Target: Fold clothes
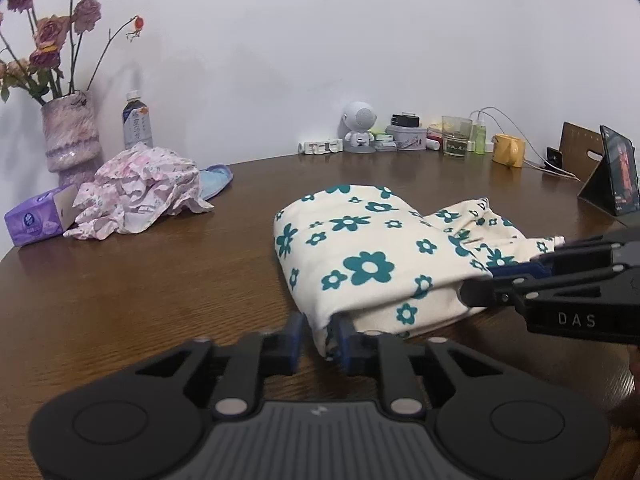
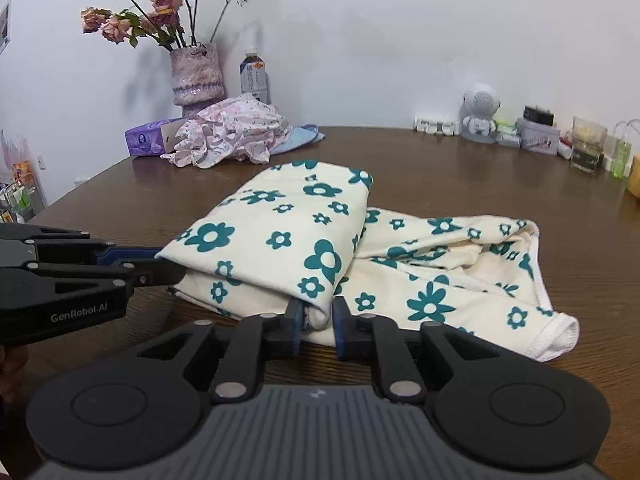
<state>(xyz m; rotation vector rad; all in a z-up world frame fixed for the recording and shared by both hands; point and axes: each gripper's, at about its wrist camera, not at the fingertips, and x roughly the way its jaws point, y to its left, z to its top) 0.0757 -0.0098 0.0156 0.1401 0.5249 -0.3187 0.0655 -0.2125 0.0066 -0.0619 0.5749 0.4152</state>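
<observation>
One brown wooden table (image 1: pixel 140 280) fills both views, set against a white wall. Next in size is the cream garment with teal flowers (image 2: pixel 280 232), lying at the middle of the table, partly folded: a doubled-over layer rests on the left half, while the loose hemmed part spreads out toward three o'clock in the right wrist view.

At ten o'clock from it, well apart, sits a crumpled pink floral cloth (image 1: pixel 140 196), with a blue cloth (image 1: pixel 216 178) showing from under its far side.

The left gripper (image 1: pixel 320 344) stands at the garment's near left corner, six o'clock in its own view. The corner hangs between the blue pads, which stand slackly apart around it with a dark gap on the right side: released.

The right gripper (image 2: pixel 318 320) meets the folded edge at six o'clock in its view. The thick fold fills the space between its pads; whether they squeeze it I cannot tell.

Behind the pink cloth, at eleven o'clock, a purple vase (image 1: pixel 72 140) holds dried roses, with a bottle (image 1: pixel 137 124) beside it and a purple tissue pack (image 1: pixel 34 222) at nine o'clock. Along the wall at one o'clock stand a white robot figure (image 1: pixel 359 126) and a yellow mug (image 1: pixel 508 150).
</observation>
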